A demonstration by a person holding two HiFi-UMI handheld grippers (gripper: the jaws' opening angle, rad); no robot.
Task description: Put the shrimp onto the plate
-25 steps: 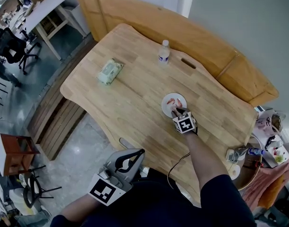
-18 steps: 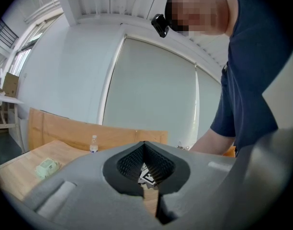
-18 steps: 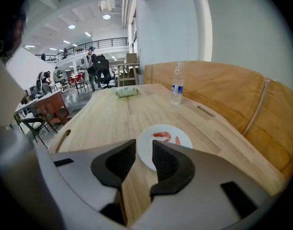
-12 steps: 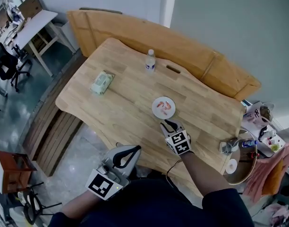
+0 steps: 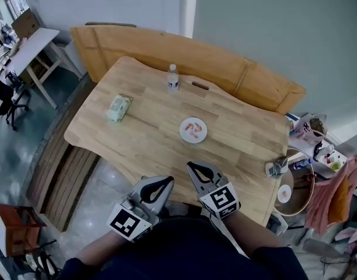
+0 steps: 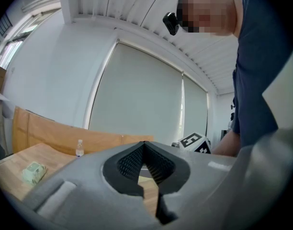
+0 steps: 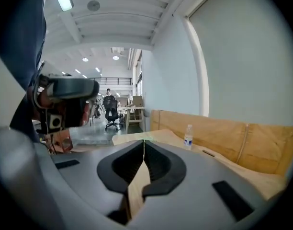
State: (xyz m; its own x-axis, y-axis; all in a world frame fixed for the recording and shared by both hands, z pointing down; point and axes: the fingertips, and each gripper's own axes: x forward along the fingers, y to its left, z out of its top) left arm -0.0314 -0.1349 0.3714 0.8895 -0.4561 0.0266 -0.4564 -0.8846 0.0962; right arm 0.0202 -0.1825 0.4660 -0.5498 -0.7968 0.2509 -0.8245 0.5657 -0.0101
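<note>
The white plate point(image 5: 193, 130) lies mid-table in the head view with pink shrimp point(image 5: 193, 127) on it. Both grippers hover off the table's near edge, close to my body and well short of the plate. My right gripper point(image 5: 191, 165) is closing; in the right gripper view its jaws point(image 7: 144, 141) meet at the tips with nothing between them. My left gripper point(image 5: 167, 181) sits beside it, and its pads point(image 6: 144, 144) also touch at the tips and hold nothing. The plate does not show in either gripper view.
A water bottle point(image 5: 173, 77) stands at the far side of the wooden table point(image 5: 137, 139). A green wipes pack point(image 5: 118, 107) lies at the left. A wooden bench point(image 5: 237, 77) runs behind. A small round stand with clutter point(image 5: 295, 191) is at the right.
My right gripper has drawn back from the plate to the table's near edge and its jaws have come together. The shrimp stay on the plate. The left gripper has barely moved.
</note>
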